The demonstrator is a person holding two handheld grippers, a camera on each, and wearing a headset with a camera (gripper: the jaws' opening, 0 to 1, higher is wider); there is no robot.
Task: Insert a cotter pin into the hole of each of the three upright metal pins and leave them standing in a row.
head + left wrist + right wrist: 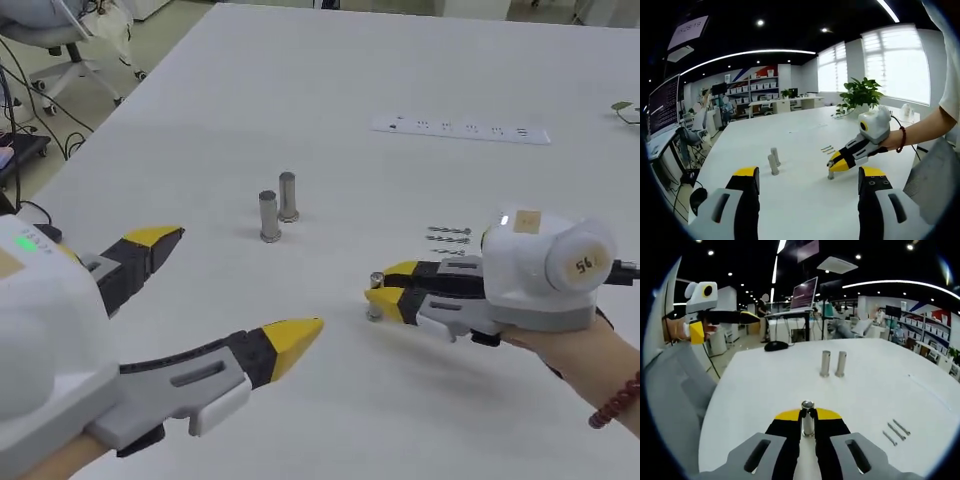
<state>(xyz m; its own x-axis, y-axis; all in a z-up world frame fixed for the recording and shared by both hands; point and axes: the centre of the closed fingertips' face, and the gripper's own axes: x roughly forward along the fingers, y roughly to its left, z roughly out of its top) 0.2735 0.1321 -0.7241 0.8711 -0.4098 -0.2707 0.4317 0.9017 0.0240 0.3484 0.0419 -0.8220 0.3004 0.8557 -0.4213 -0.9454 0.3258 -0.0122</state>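
My right tool (pixel 385 285) grips one upright metal pin (pixel 808 415); my left tool (pixel 243 283) is wide open and empty.

In the head view the gripped metal pin stands near the middle of the white bench (pixel 420 400), its foot seemingly on the surface, both yellow tips pressed to its sides just under its cap. The two other pins (pixel 278 207) stand upright and close together at ten o'clock from it, free of both tools. Three cotter pins (pixel 448 240) lie side by side at two o'clock, just beyond my right tool. My left tool hovers at eight o'clock. A power strip (pixel 460 128) lies far off at one o'clock.
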